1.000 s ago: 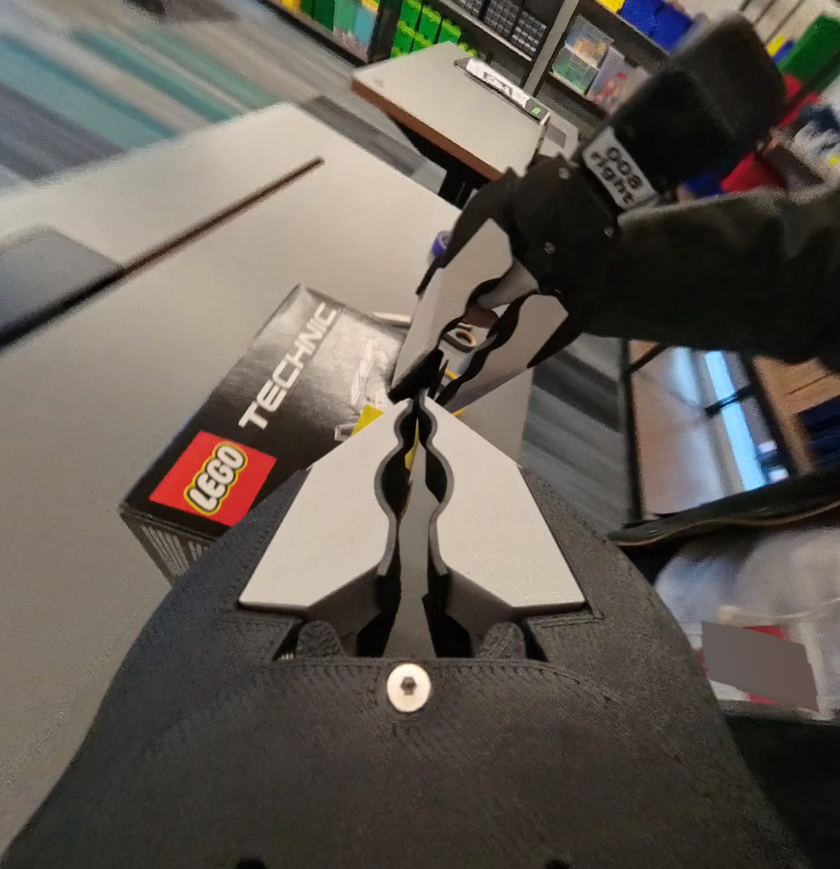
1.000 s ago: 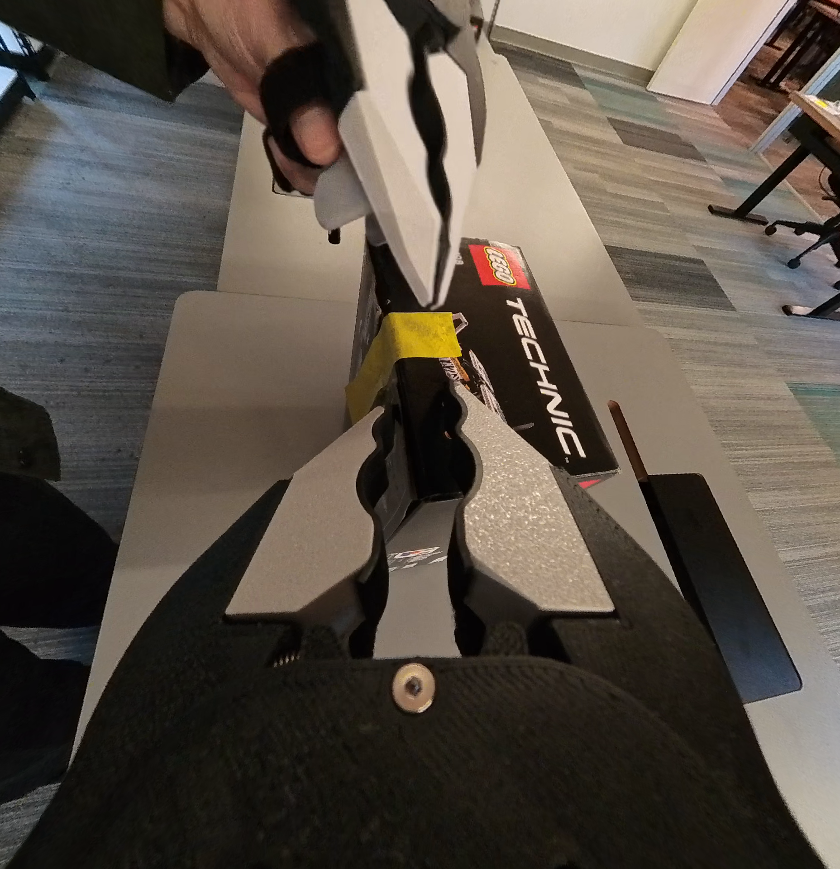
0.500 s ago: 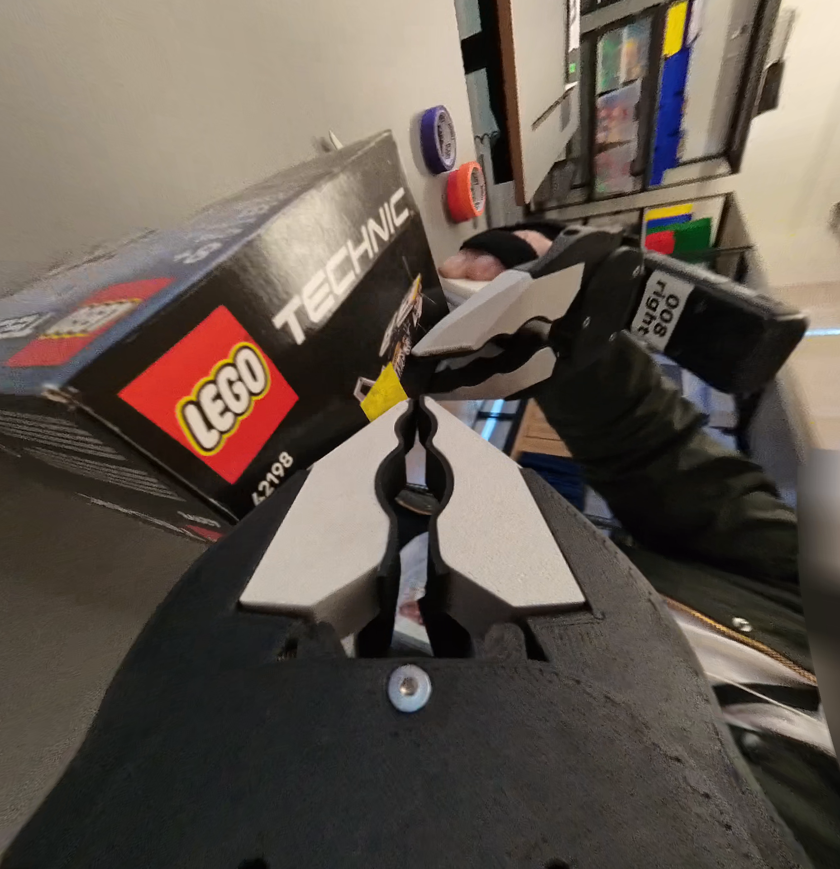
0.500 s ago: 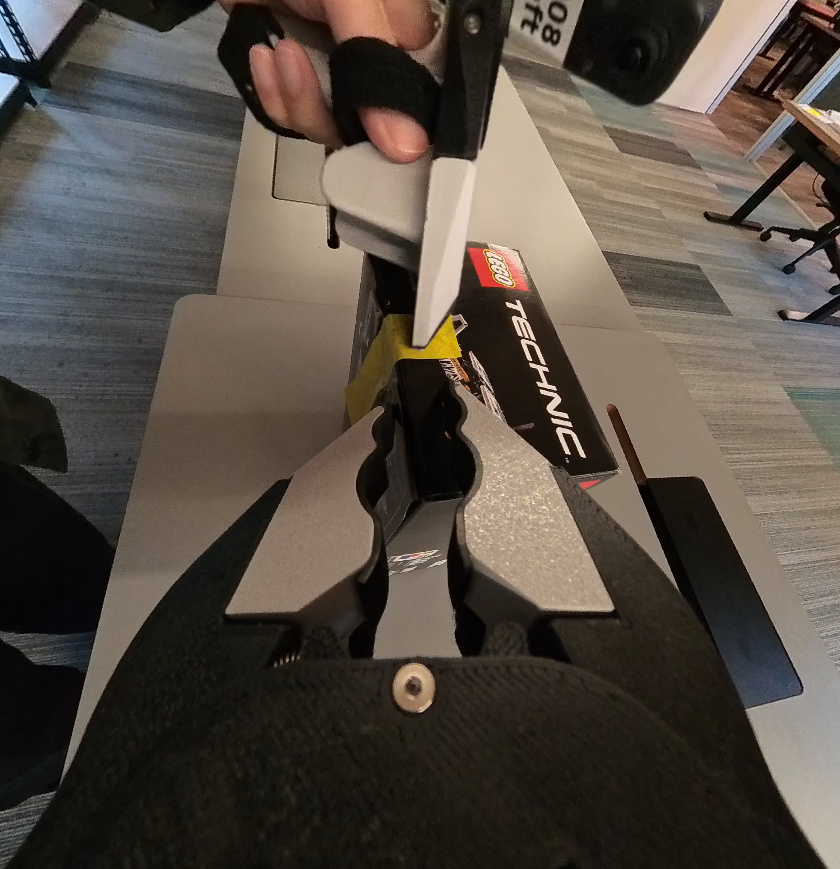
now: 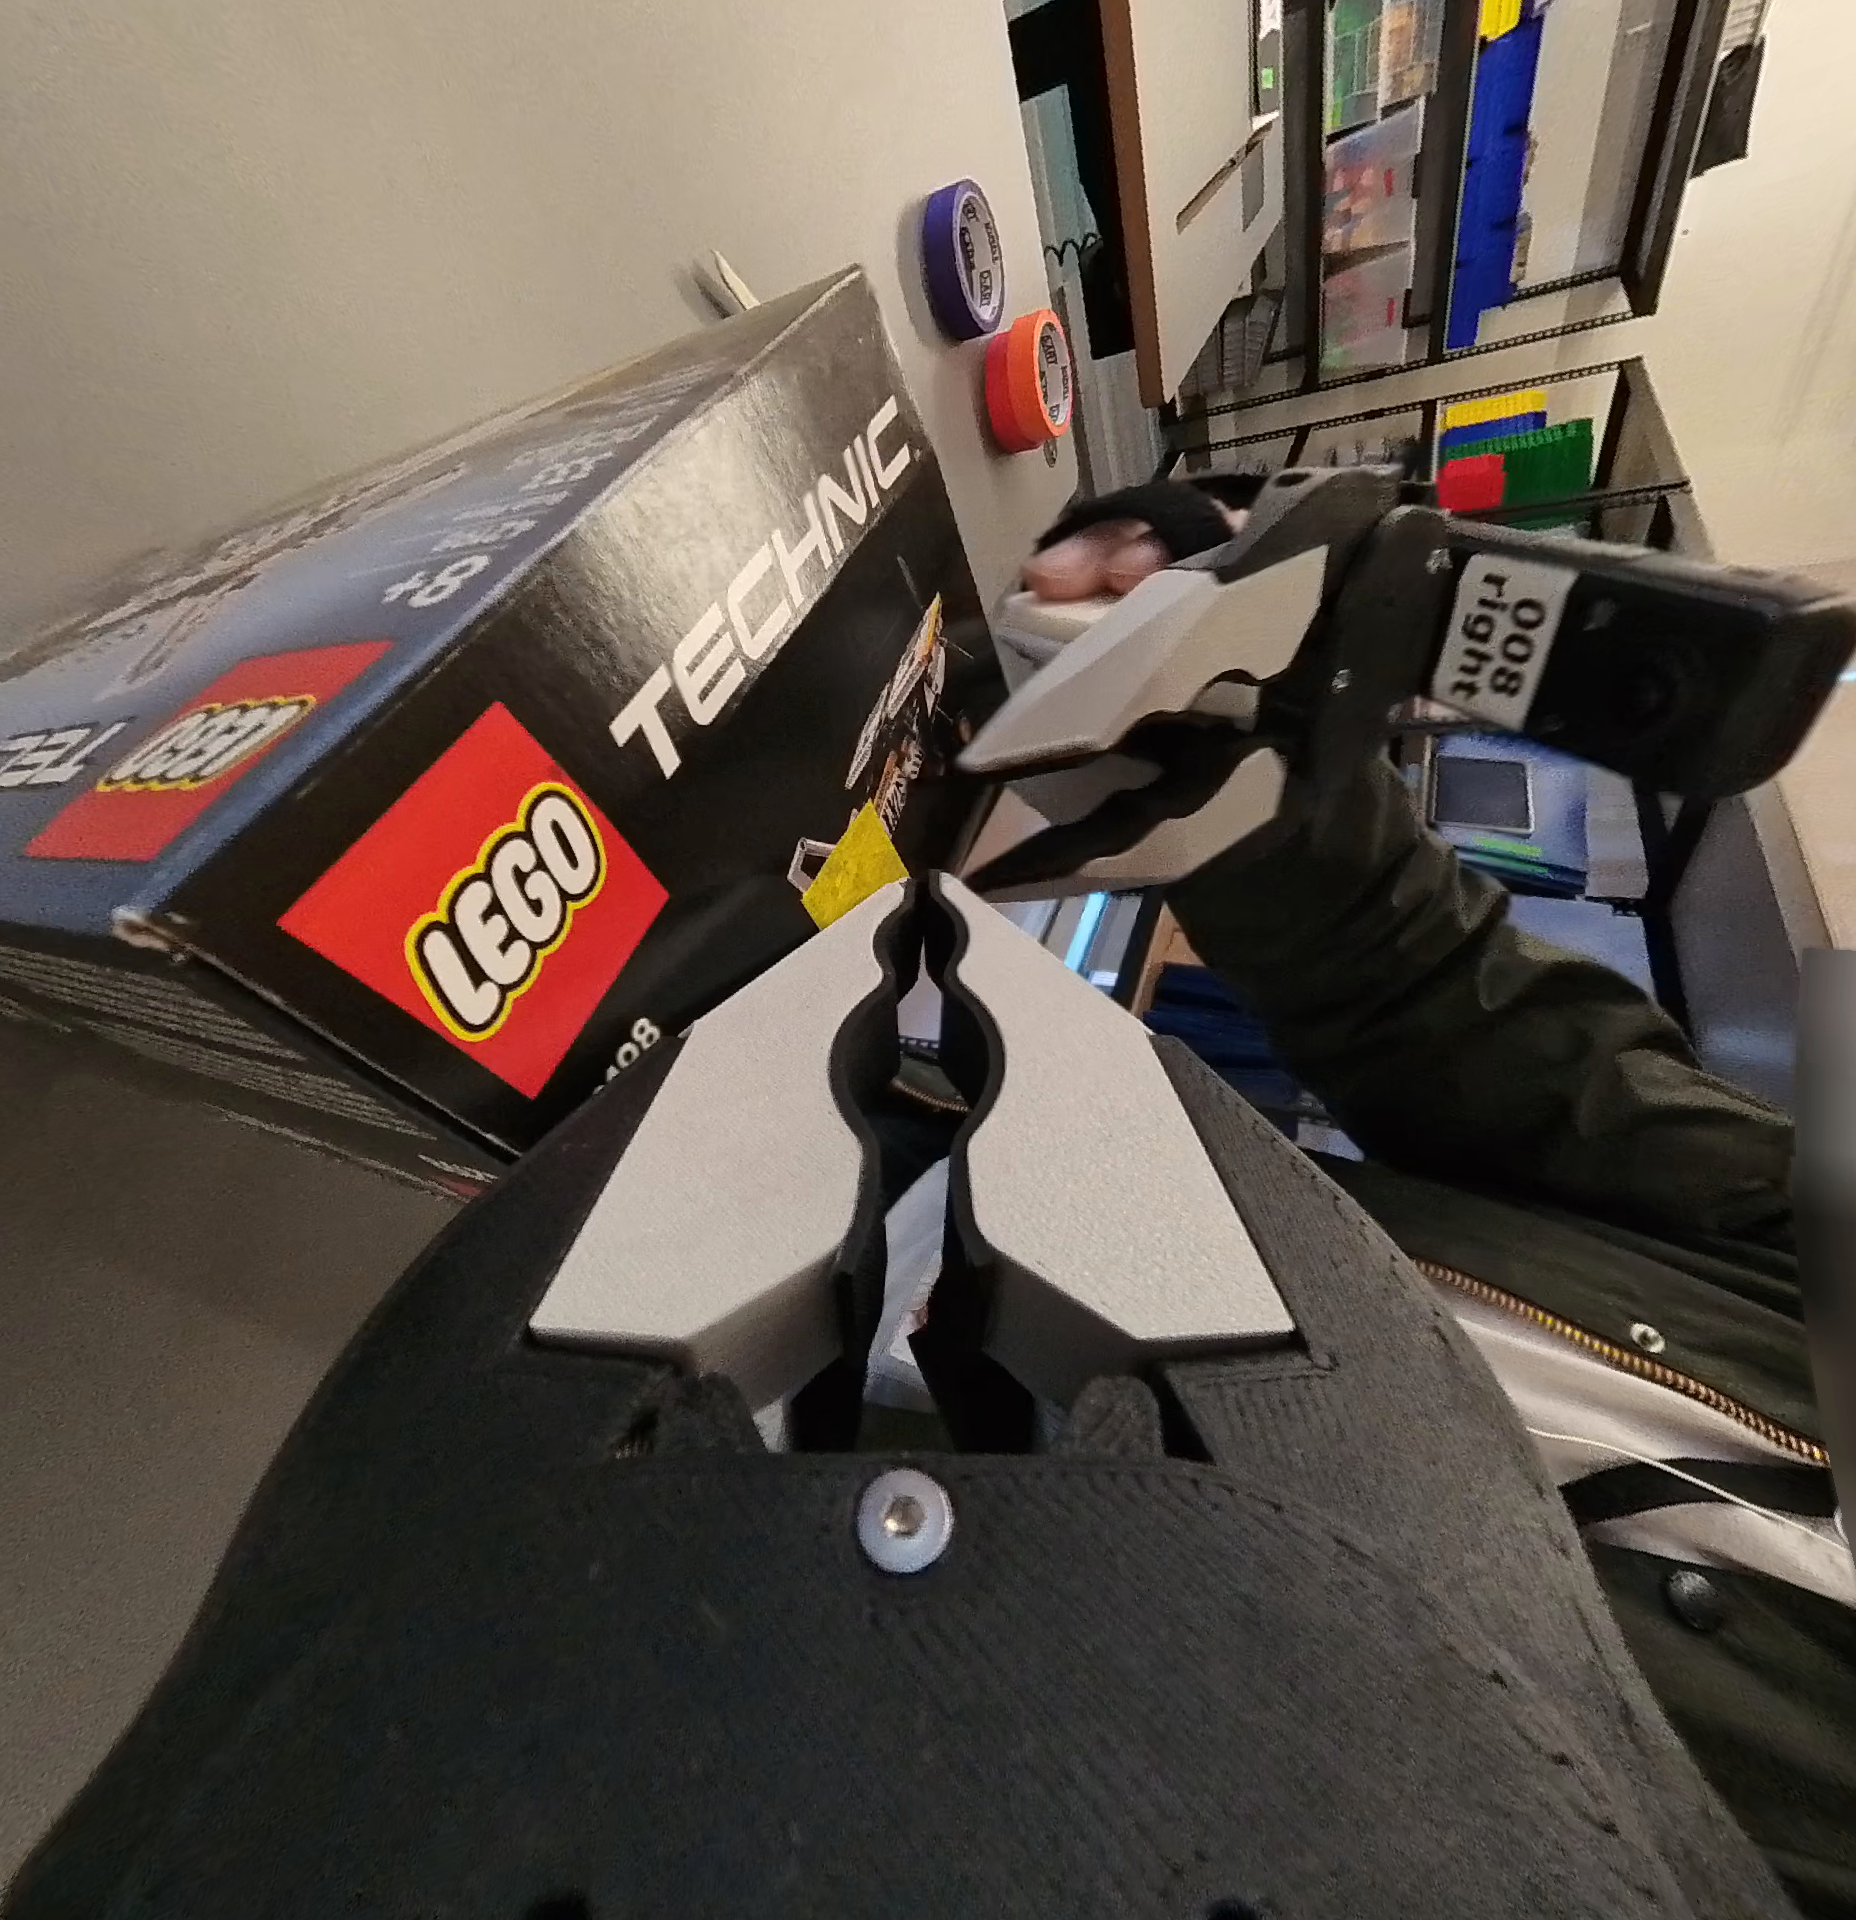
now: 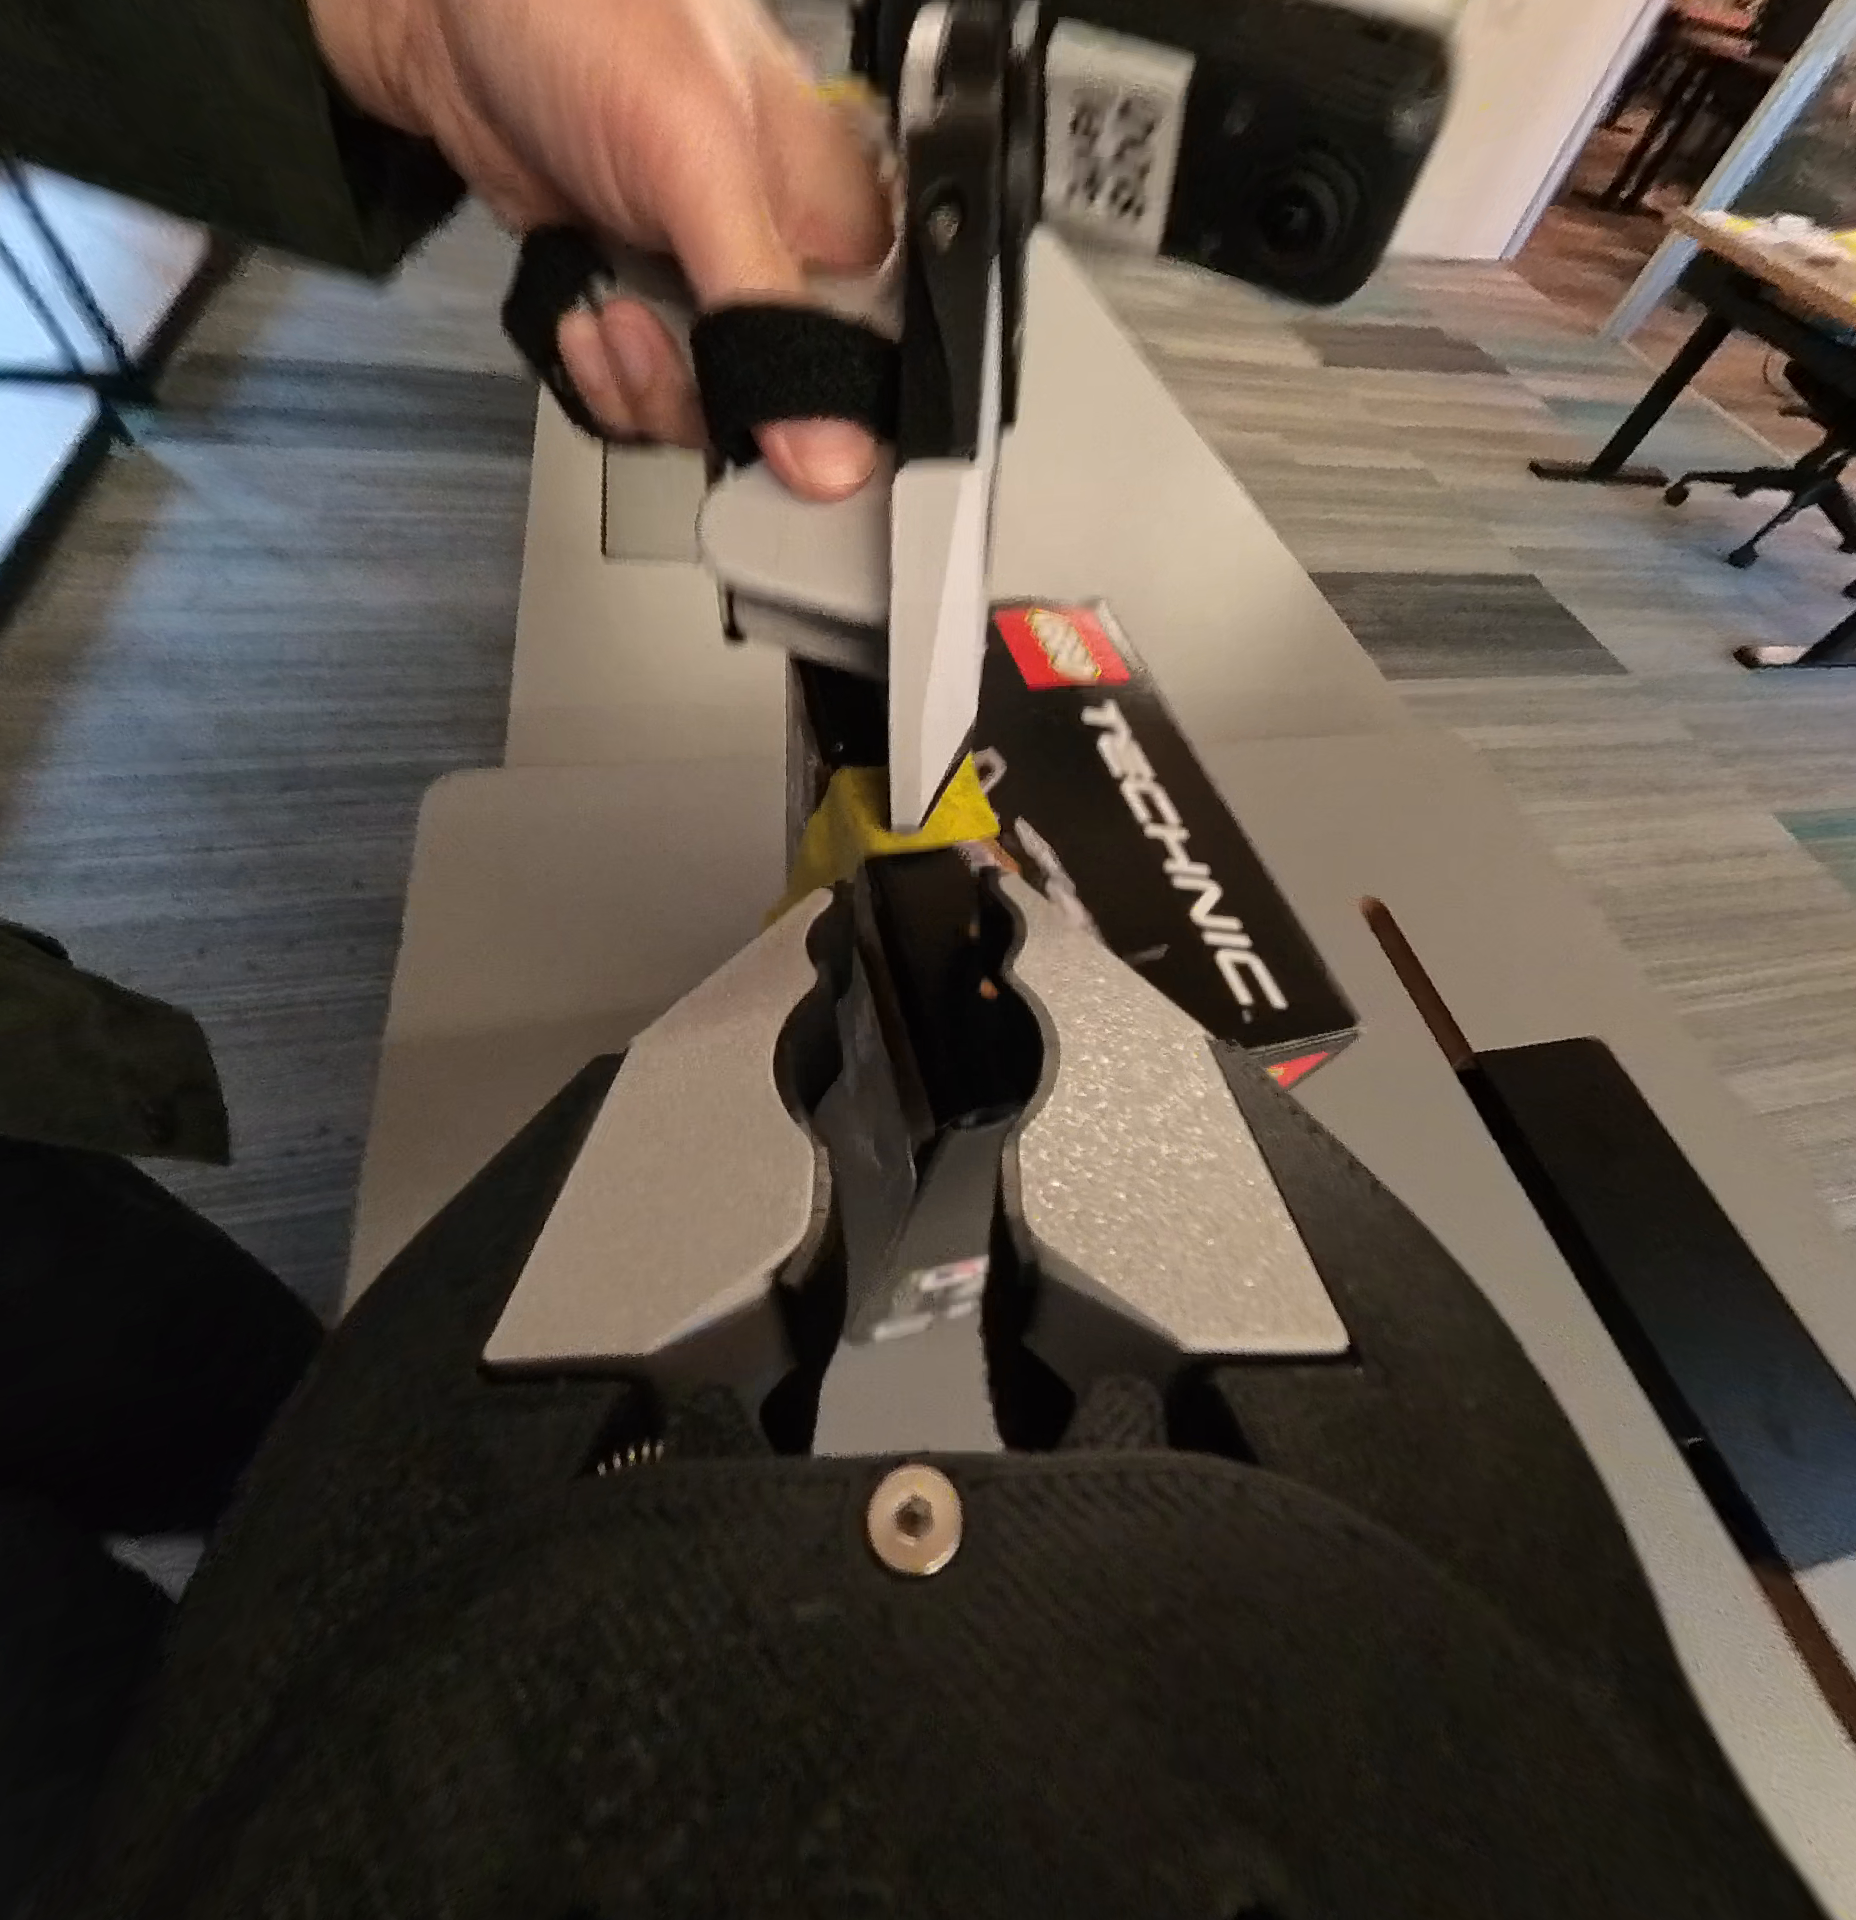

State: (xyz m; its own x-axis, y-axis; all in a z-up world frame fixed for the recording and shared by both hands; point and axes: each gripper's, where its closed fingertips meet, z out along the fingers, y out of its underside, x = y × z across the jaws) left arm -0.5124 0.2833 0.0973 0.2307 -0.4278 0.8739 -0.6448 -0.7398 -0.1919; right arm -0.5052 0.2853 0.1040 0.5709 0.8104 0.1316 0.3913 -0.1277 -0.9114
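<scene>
A black toy box (image 6: 1163,831) with a red logo lies on the grey table (image 6: 591,935); it also shows in the left wrist view (image 5: 591,644). A strip of yellow tape (image 6: 851,821) wraps over its near edge, and shows in the left wrist view (image 5: 851,862) too. My right gripper (image 6: 913,899) is shut on the box's near edge, just in front of the tape; it shows in the left wrist view (image 5: 981,821) as well. My left gripper (image 5: 924,894) is shut. It comes down from above (image 6: 919,810) with its tips on the yellow tape. Whether it pinches the tape is hidden.
A purple tape roll (image 5: 965,260) and an orange tape roll (image 5: 1028,379) lie on the table behind the box. A black pad (image 6: 1682,1299) lies at the table's right. Shelves of coloured bins (image 5: 1506,457) stand beyond. A desk (image 6: 1786,364) stands at the far right. Less than 4 cm separates the two grippers' tips.
My left gripper has turned on its side and come down until its tips meet the yellow tape. My right gripper has kept its hold on the box.
</scene>
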